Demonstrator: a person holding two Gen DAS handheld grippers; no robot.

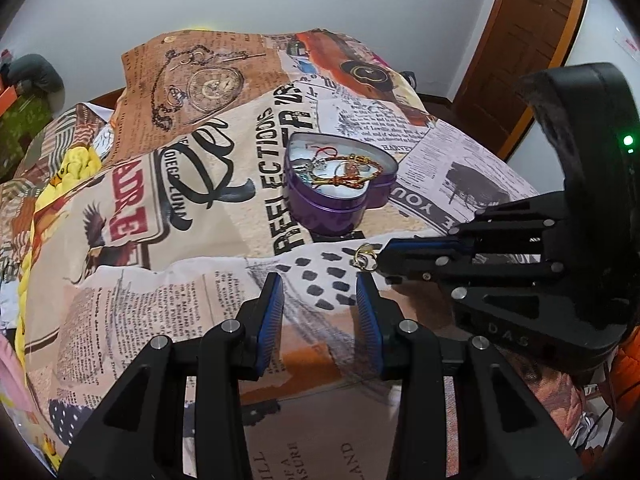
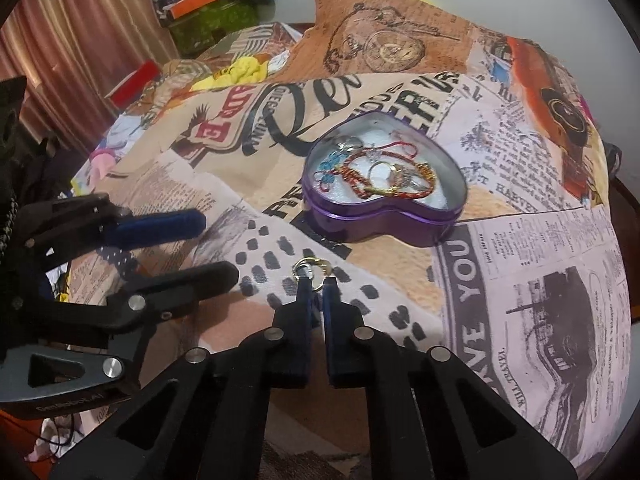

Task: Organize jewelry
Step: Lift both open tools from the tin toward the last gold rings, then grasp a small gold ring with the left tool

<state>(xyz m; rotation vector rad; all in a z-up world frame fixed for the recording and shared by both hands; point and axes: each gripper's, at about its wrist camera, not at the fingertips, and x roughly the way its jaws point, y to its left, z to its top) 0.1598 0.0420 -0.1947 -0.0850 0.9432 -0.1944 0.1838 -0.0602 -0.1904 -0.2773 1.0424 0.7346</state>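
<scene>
The right tongs (image 2: 316,280) are seen pressed together on a small gold ring (image 2: 310,267), which lies on the printed newspaper-pattern bedspread (image 2: 520,240) of a bed; the ring is pinched at the very tips of the blue pads, with most of its loop showing beyond them toward 12 o'clock. In the left wrist view the same right tongs (image 1: 380,258) enter from 3 o'clock, and the ring (image 1: 365,257) is seen at their tip, just above the left tongs' right finger.

The left tongs (image 1: 320,280) are held partly spread, with nothing between the pads; only bedspread is seen through the gap. In the right wrist view they (image 2: 220,244) lie at 9 o'clock, well apart from the ring.

A purple heart-shaped tin (image 1: 340,200) without a lid stands on the bedspread at 12 o'clock from both tongs, near the ring but not touching it. Bracelets and cords in red, gold and blue (image 2: 380,176) are seen piled inside it.

Only the left wrist view shows a brown wooden door (image 1: 532,32) at 1 o'clock and the white wall. Only the right wrist view shows a brownish curtain (image 2: 80,40) at 10 o'clock and an orange box (image 2: 192,4) at 11 o'clock.
</scene>
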